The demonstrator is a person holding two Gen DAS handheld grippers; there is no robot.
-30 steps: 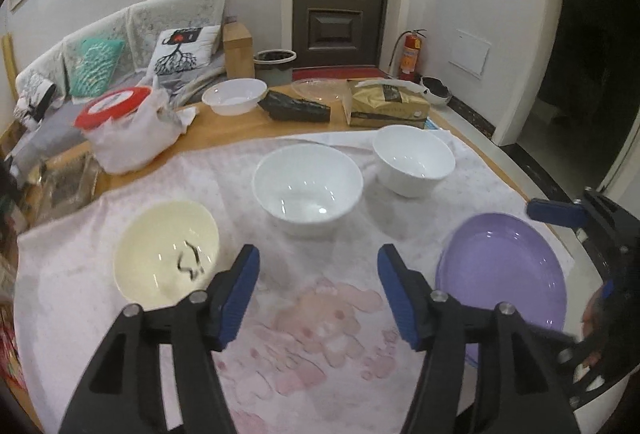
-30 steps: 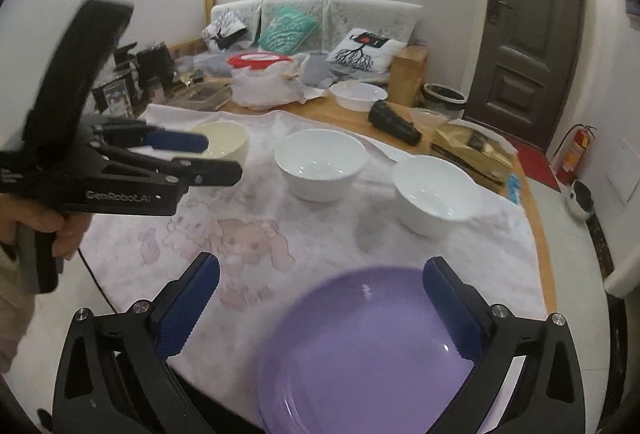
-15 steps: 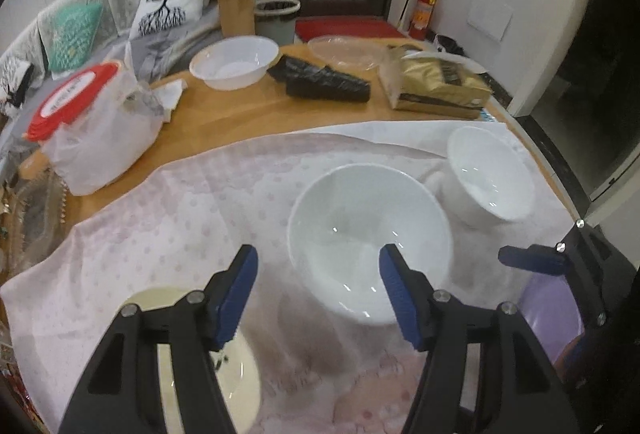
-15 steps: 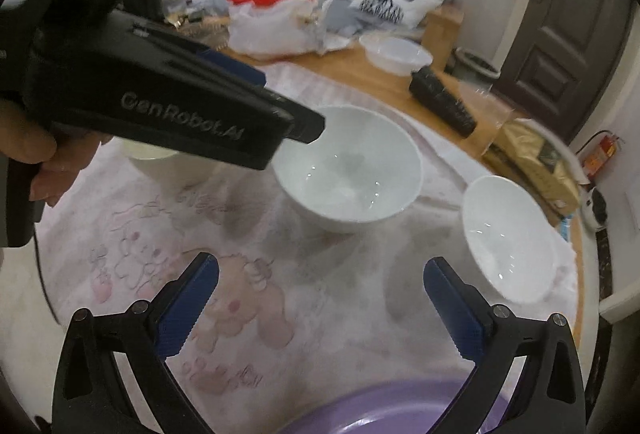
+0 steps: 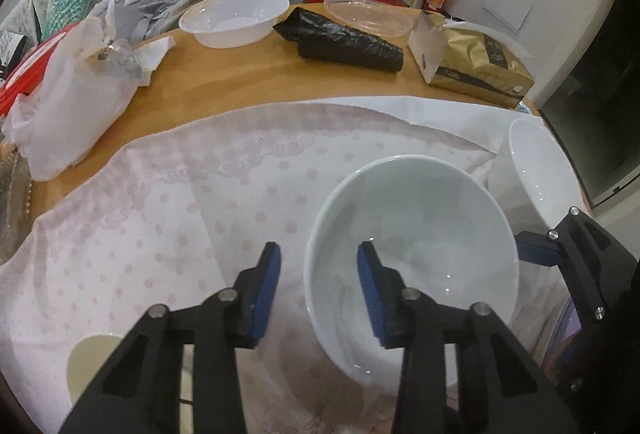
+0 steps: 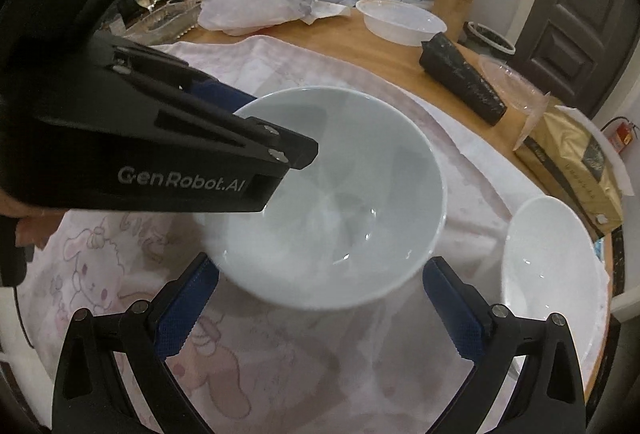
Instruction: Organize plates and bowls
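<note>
A large white bowl [image 5: 416, 234] stands on the pink cloth and also shows in the right wrist view [image 6: 344, 202]. My left gripper [image 5: 318, 286] is open, its jaws straddling the bowl's near-left rim, one finger inside and one outside. My right gripper [image 6: 316, 308] is open wide, just before the bowl's near side. A smaller white bowl [image 5: 536, 170] stands to the right, also in the right wrist view [image 6: 552, 266]. A cream bowl [image 5: 88, 358] is at the lower left. A sliver of the purple plate [image 5: 570, 326] shows at right.
On the bare wooden table [image 5: 224, 78] at the back are a white plastic bowl [image 5: 234, 16], a black bag roll [image 5: 340, 42], a clear lid [image 5: 368, 14], a gold packet [image 5: 476, 66] and a white plastic bag [image 5: 68, 94]. A sofa is behind.
Both grippers have moved forward to the large white bowl. The left jaws have narrowed and now straddle its rim. The purple plate has slipped out of the right wrist view.
</note>
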